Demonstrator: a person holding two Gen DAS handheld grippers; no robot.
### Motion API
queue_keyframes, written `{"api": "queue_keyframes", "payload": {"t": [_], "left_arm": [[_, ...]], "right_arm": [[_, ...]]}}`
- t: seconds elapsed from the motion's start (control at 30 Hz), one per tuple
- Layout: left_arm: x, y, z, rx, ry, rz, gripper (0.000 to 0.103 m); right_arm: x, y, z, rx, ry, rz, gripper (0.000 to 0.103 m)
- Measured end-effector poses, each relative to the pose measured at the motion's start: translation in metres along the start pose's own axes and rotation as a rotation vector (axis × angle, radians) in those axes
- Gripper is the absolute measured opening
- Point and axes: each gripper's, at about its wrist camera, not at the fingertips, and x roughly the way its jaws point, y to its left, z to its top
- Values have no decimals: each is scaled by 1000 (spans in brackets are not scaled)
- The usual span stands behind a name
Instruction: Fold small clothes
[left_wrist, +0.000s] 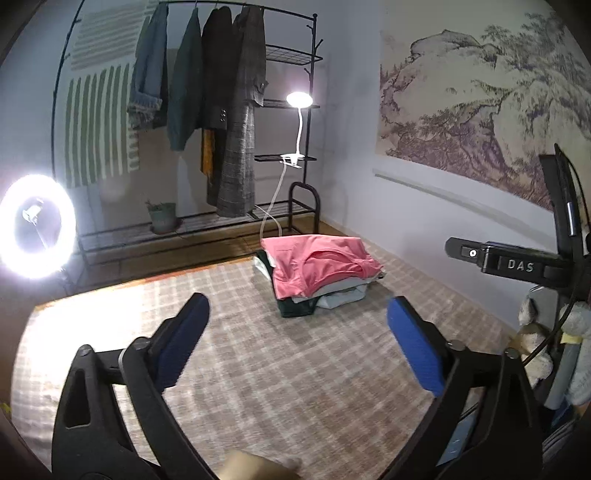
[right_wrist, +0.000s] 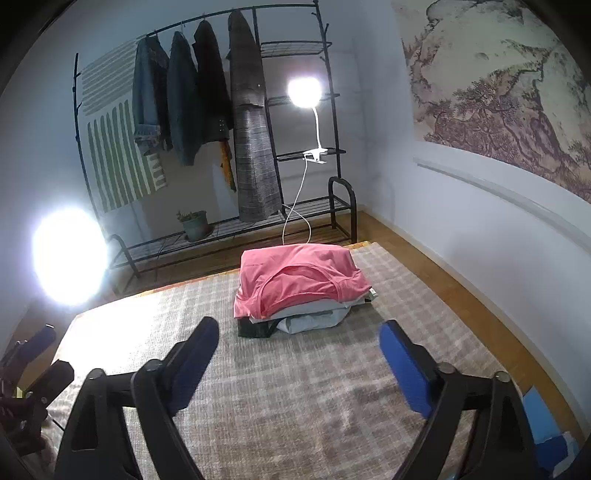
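Pink top (right_wrist: 299, 280), folded, lying uppermost on a small stack of folded clothes (right_wrist: 295, 317) at the far end of a checked rug (right_wrist: 295, 406), near the rug's far edge and well ahead of both claws; under the pink piece, pale grey and dark green pieces showing at the front of the stack. In the left wrist view the same pink top (left_wrist: 317, 266) sitting ahead and slightly right of centre. Left claw (left_wrist: 295, 332) spread wide, blue pads far apart, nothing between them but bare rug (left_wrist: 258, 369). Right claw (right_wrist: 299, 354) likewise spread wide and holding nothing, aimed at the stack from short of it, not touching. At the left edge of the right wrist view, part of the left claw (right_wrist: 37, 354), dark and blurred. Beyond the rug, wooden floor (right_wrist: 406, 251) and a black clothes rack (right_wrist: 288, 51) against the far wall, with hanging jackets (right_wrist: 184, 96) and a long grey coat (right_wrist: 255, 147); a potted plant (right_wrist: 195, 223) on its bottom shelf; a clip lamp (right_wrist: 304, 92) lit on a side shelf, white cord trailing down. Bright ring light (left_wrist: 37, 225) at left. Landscape painting (right_wrist: 498, 92) on the right wall. At the right edge of the left wrist view, a black stand (left_wrist: 517, 264) lettered "DAS".
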Motion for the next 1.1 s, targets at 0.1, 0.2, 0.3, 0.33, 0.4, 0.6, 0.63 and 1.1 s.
{"api": "queue_keyframes", "payload": {"t": [0.1,0.2,0.3,0.33,0.4,0.6,0.63,1.1], "left_arm": [[0,-3,-5,30,6,32,102],[2,-6,-10,43,22,52,103],[3,-9,-14,51,33,50,103],[2,-11,-15,58,33,52,103],[2,-14,-16,79,27,58,103],[-1,-22,-20,124,3,85,103],[-1,-23,-20,125,3,83,103],[0,-30,-22,149,-3,78,103]], "right_arm": [[2,1,-4,-10,-16,-4,102],[3,5,-7,-31,-38,-6,103],[10,6,-10,-40,-27,7,103],[12,6,-11,-37,-19,9,103],[17,5,-13,-34,-12,5,103],[25,-1,-16,-20,1,6,103],[26,-2,-17,-18,4,4,103],[37,-10,-20,1,35,-15,103]]}}
